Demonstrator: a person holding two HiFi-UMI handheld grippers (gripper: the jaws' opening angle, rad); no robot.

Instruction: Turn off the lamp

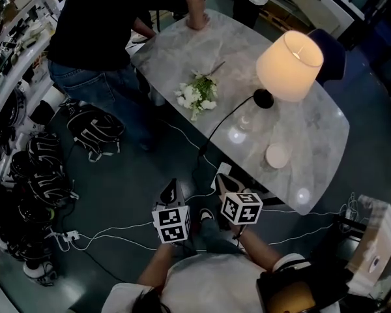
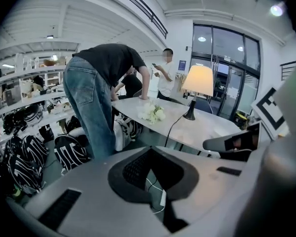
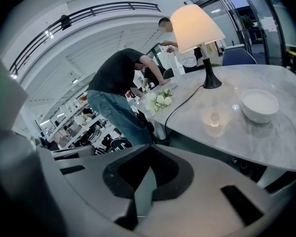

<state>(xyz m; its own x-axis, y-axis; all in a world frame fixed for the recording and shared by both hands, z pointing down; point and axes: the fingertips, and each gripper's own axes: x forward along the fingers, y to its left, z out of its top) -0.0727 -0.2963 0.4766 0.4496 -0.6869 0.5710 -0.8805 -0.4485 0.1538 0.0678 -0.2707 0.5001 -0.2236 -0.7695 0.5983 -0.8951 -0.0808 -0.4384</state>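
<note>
Nothing is done yet: the lamp (image 1: pixel 290 64) glows on the table (image 1: pixel 326 135), at about one o'clock from the left gripper (image 1: pixel 171 188) and right gripper (image 1: pixel 223 182) — both short of the table's edge, jaws closed on nothing — so reaching and switching remain.

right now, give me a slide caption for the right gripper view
Lit lamp, white bowl and flowers on a marble table, right hand-held gripper shut.
</note>
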